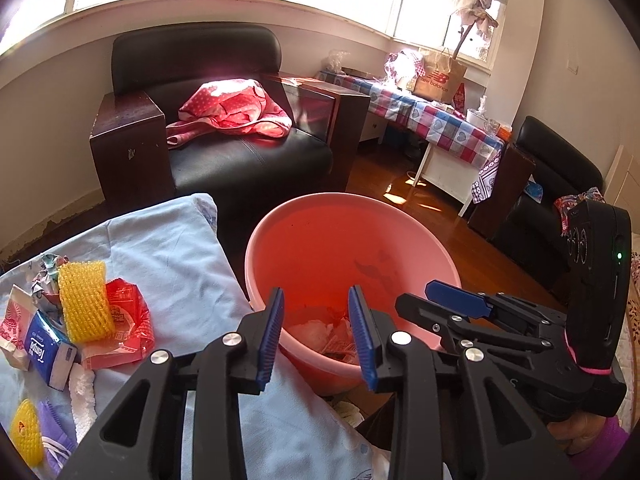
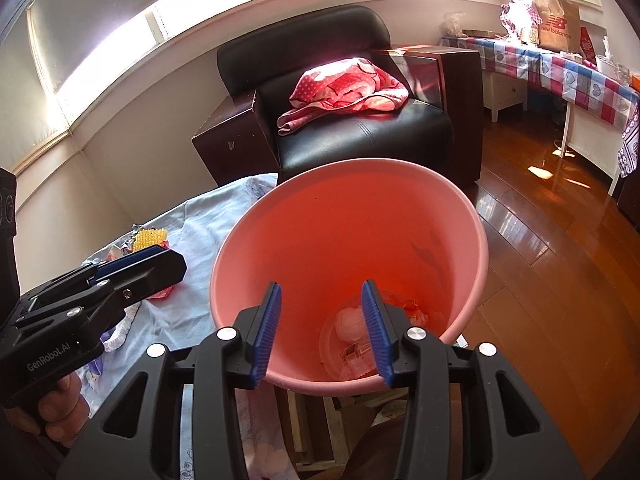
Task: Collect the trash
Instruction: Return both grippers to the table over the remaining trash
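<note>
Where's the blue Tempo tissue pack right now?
In the left wrist view, the blue Tempo tissue pack lies at far left on the light blue cloth, beside the yellow foam net and red wrapper.

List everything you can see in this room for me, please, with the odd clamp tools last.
Bucket: one, pink, beside the bed, trash at its bottom.
Foam net sleeve: one, yellow, on the blue sheet.
Red wrapper: one, under the sleeve.
Tissue pack: one, blue, left of the wrapper.
Armchair: one, black, under the window.
Pink cloth: one, on the armchair seat.
Paper bag: one, brown, on the checked-cloth table.
Left gripper: open, empty, over the bucket's near rim.
Right gripper: open, empty, above the bucket.
</note>
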Tool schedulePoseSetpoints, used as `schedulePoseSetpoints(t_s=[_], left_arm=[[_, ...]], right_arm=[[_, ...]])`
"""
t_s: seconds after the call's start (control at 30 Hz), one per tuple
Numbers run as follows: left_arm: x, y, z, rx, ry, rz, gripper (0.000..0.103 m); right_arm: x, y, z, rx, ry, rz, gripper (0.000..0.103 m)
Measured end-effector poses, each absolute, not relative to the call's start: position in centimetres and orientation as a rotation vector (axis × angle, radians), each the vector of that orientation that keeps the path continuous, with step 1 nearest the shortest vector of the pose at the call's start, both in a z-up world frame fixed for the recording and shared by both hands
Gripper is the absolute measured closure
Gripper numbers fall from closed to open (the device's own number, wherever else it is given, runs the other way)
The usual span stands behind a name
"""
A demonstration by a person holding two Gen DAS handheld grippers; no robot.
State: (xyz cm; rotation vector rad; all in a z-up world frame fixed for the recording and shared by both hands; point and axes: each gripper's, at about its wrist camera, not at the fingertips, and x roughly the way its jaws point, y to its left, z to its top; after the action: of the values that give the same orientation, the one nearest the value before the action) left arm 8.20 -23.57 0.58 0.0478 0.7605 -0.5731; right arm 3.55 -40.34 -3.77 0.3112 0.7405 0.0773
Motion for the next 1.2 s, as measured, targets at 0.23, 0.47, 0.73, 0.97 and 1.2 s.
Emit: schedulePoseSetpoints(t_s=[0.23, 0.47, 0.73, 0.97, 1.2], left_arm=[[7.4, -20.5, 1.6, 0.002, 0.733, -0.539, 0.069], [6.6, -16.6, 2.9, -0.032, 0.695, -0.487, 0.069], [5.0, -10.3, 3.6, -0.069, 0.658, -0.372, 0.064], [3.6, -4.4, 3.0, -0.099, 0.665, -0.252, 0.063], [2.7, 0.4, 1.2, -0.116, 0.703, -0.138, 0.063]], right_arm=[[3.2, -38.3, -2.6, 0.263, 0.736, 0.100, 0.060], [3.1, -35.4, -1.8, 0.220, 0.736, 0.142, 0.060], [3.4, -31.7, -1.5, 0.191, 0.737, 0.214, 0.060], [3.6, -28.6, -1.7, 0.152, 0.752, 0.275, 0.060], [3.9, -26.5, -2.1, 0.117, 0.775, 0.307, 0.060]])
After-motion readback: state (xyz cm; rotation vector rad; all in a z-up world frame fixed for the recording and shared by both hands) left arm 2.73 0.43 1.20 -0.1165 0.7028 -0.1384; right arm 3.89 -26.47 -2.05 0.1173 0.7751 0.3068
